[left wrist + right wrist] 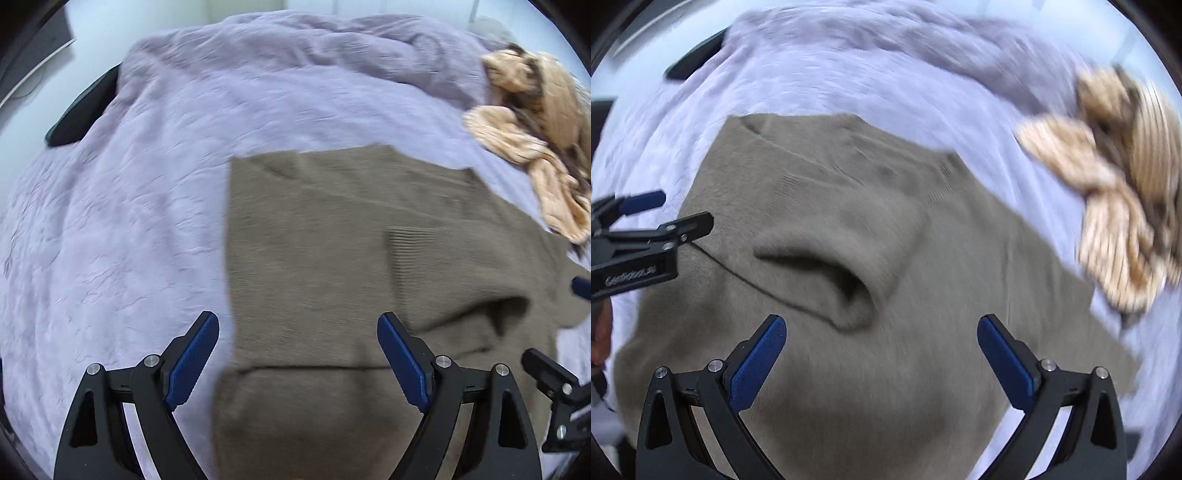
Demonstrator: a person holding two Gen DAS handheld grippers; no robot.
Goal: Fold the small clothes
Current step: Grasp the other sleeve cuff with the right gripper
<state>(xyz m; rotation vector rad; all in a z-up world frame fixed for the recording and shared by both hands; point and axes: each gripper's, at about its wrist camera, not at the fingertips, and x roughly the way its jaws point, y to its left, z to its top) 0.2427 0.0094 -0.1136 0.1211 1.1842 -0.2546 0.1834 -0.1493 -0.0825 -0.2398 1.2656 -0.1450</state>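
Even, soft daylight, no glare. Strong fisheye bend w/ dark corners. Motion blur throughout, worst on right wrist view; faint shadows only.

A crinkled lavender bedcover (pixel 110 221) spreads beneath and to the left of the left tongs (pixel 298 317). Far ahead and left of them, a black curved object (pixel 85 110) lies at the cover's edge, against a pale surface (pixel 96 51).
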